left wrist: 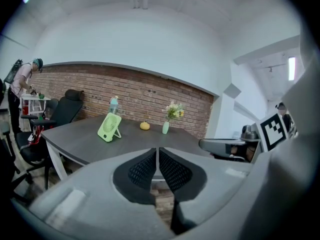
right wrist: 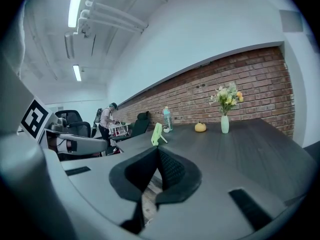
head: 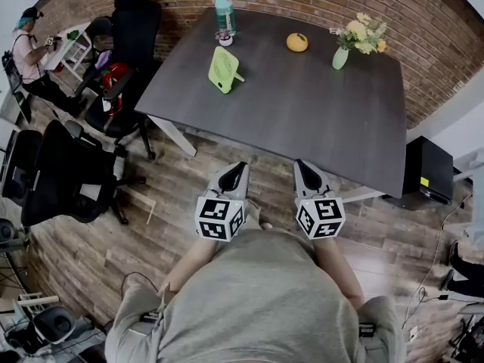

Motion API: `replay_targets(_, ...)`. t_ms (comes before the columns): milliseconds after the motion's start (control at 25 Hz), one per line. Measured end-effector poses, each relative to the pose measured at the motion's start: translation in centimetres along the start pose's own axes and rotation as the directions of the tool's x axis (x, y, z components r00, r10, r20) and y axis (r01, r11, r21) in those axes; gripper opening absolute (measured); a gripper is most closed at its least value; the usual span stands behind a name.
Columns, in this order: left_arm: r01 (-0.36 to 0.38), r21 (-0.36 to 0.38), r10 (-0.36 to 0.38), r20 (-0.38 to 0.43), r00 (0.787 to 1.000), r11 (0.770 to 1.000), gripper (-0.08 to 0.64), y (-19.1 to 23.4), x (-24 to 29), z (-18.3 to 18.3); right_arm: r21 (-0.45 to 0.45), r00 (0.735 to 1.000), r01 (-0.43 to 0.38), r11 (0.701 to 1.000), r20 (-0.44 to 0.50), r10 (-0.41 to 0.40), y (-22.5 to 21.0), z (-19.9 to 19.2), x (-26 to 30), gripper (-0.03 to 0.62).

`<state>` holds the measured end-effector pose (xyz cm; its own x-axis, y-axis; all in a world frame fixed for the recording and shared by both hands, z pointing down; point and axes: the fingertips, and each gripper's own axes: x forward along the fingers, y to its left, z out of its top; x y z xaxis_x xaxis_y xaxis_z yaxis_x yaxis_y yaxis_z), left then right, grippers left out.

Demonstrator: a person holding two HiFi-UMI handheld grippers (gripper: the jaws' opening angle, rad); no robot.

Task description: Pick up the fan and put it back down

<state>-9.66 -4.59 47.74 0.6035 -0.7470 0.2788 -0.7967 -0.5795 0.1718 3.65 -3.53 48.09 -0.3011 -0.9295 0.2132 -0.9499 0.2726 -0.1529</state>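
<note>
A small light-green fan (head: 223,69) stands upright on its wire stand on the dark table (head: 302,119), toward the far left; it also shows as the fan (left wrist: 109,127) and the fan (right wrist: 157,133). My left gripper (head: 240,167) is shut with nothing between its pads, short of the table's near edge and well away from the fan. My right gripper (head: 300,165) is also shut and empty, beside it at the same distance. The two hang side by side over the wooden floor. In the left gripper view the jaws (left wrist: 158,153) meet; in the right gripper view the right gripper (right wrist: 158,155) looks the same.
On the table stand a teal bottle (head: 224,11), an orange fruit (head: 296,42) and a vase of flowers (head: 342,54). Black office chairs (head: 60,174) stand left of the table. A person (head: 30,51) works at a white shelf far left. A black box (head: 427,171) sits at the right.
</note>
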Motion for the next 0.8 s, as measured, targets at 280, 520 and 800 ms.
replay_targets(280,0.012,-0.006,-0.012,-0.003,1.0,1.0,0.031,-0.07,-0.15,-0.24,0.008,1.0,0.009,1.0,-0.004,-0.009,0.08,-0.17,-0.03,0.003)
replay_targets(520,0.016,-0.01,-0.016,-0.002,1.0,1.0,0.031,0.3,-0.19,-0.17,0.031,1.0,0.023,0.999,-0.016,-0.023,0.07,-0.44,0.22,0.002)
replay_targets(800,0.031,-0.01,-0.031,-0.017,0.999,0.999,0.031,0.63,0.16,-0.24,0.033,0.999,0.032,0.999,-0.023,-0.031,0.29,-0.53,0.58,0.002)
